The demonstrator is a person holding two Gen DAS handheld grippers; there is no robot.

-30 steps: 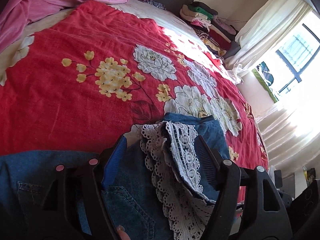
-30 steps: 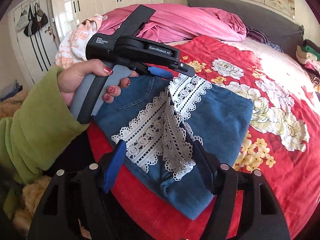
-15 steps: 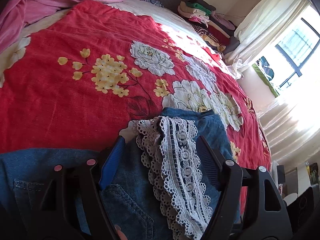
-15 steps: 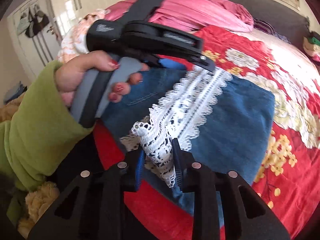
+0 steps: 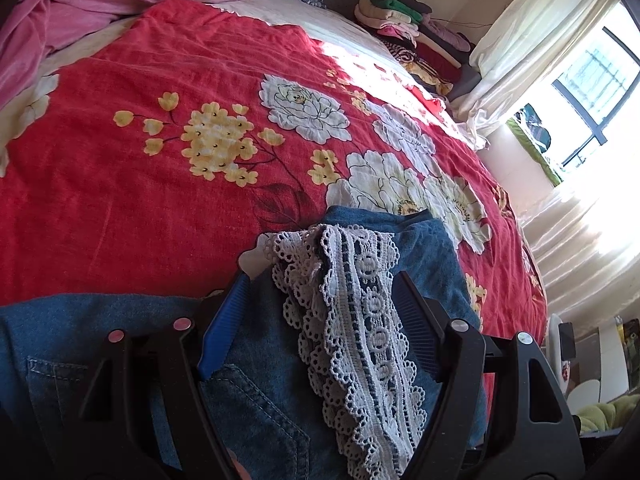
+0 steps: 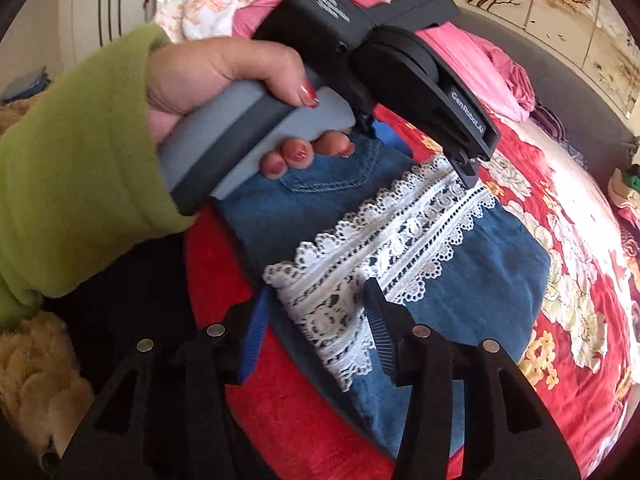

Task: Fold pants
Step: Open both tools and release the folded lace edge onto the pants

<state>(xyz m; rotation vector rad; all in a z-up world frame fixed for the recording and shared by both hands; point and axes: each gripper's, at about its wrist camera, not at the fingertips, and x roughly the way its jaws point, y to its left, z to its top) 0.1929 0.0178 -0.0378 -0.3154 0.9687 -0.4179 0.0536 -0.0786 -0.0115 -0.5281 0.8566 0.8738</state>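
Observation:
Folded blue denim pants [image 5: 260, 364] [image 6: 500, 280] lie on the red flowered bedspread [image 5: 120, 200], near its front edge. A band of white lace trim [image 5: 360, 320] [image 6: 400, 236] runs flat across the top of them. My left gripper [image 5: 322, 280] [image 6: 424, 148] stands open, its fingers on either side of the far end of the lace, low over the denim. My right gripper [image 6: 316, 292] is at the near end of the lace. Its jaws are opening, with the lace end lying between them and neither pad pressing on it.
A hand in a green sleeve [image 6: 80, 160] holds the left gripper. A pink quilt [image 5: 100, 0] is bunched at the head of the bed. Folded clothes [image 5: 400, 20] are stacked at the far corner by the curtain [image 5: 520, 40]. A tan plush thing [image 6: 36, 380] lies off the bed's near edge.
The right gripper closed on the crumpled near end of the lace, drew it out straight, and has now spread its jaws. The lace lies flatter. The left gripper stayed put.

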